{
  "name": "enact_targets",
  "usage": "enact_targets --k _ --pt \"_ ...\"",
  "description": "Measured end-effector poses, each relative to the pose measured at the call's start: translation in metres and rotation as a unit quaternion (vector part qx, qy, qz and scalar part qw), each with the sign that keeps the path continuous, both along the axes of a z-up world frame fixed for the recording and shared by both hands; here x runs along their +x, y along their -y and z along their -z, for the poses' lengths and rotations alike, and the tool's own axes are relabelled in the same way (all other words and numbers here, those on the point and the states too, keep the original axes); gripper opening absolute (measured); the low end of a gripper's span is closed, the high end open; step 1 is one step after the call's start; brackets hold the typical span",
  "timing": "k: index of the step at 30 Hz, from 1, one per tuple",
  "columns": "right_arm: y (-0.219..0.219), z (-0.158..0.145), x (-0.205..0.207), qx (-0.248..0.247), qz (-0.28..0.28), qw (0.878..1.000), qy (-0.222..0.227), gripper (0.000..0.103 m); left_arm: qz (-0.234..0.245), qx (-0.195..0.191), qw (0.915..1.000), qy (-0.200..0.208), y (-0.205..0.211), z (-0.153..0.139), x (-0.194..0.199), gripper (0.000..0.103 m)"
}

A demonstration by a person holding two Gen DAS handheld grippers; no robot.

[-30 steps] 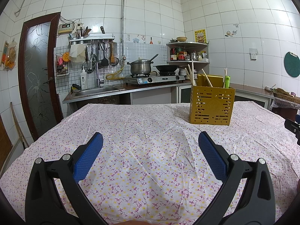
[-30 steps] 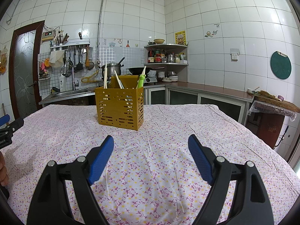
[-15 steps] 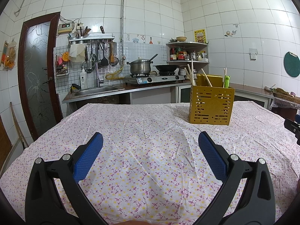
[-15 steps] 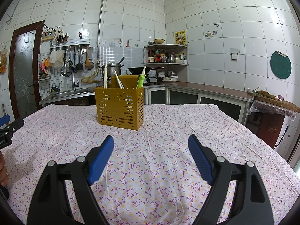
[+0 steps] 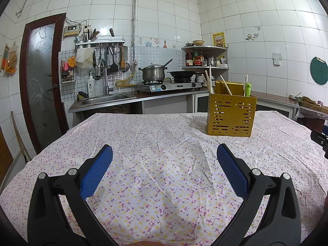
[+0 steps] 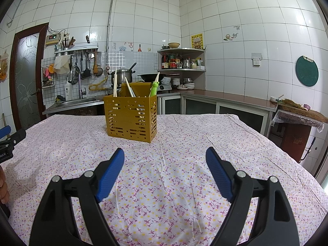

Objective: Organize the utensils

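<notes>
A yellow slotted utensil holder [image 5: 231,115] stands on the floral tablecloth [image 5: 160,164], far right in the left wrist view and centre-left in the right wrist view [image 6: 131,119]. It holds pale chopsticks [image 6: 115,83] and a green frog-topped utensil [image 6: 154,87]. My left gripper [image 5: 164,168] is open and empty, low over the cloth, well short of the holder. My right gripper [image 6: 165,168] is open and empty, just in front of the holder.
Behind the table run a sink [image 5: 104,99], a stove with a pot [image 5: 153,72] and wok, and a corner shelf [image 6: 181,61]. A door [image 5: 41,78] is at the left. A wooden stand [image 6: 299,121] is off the table's right edge.
Both grippers stay open and nearly still. The left wrist view has tilted up slightly, so the holder sits a little higher and farther in it.
</notes>
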State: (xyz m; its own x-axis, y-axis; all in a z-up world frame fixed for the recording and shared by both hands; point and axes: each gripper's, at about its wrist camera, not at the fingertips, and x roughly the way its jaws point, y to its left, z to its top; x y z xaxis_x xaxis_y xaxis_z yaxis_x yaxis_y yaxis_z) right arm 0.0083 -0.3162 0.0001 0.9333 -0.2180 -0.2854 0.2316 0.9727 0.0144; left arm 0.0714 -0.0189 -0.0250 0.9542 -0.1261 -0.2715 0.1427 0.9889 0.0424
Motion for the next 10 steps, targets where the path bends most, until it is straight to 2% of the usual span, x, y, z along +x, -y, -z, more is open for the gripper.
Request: enact_targets --k 10 --pt "0.0002 -0.0002 0.0 0.0 0.0 1.0 0.0 0.08 -0.001 -0.004 1.0 -0.003 -0.0025 0.0002 -0.0002 0.098"
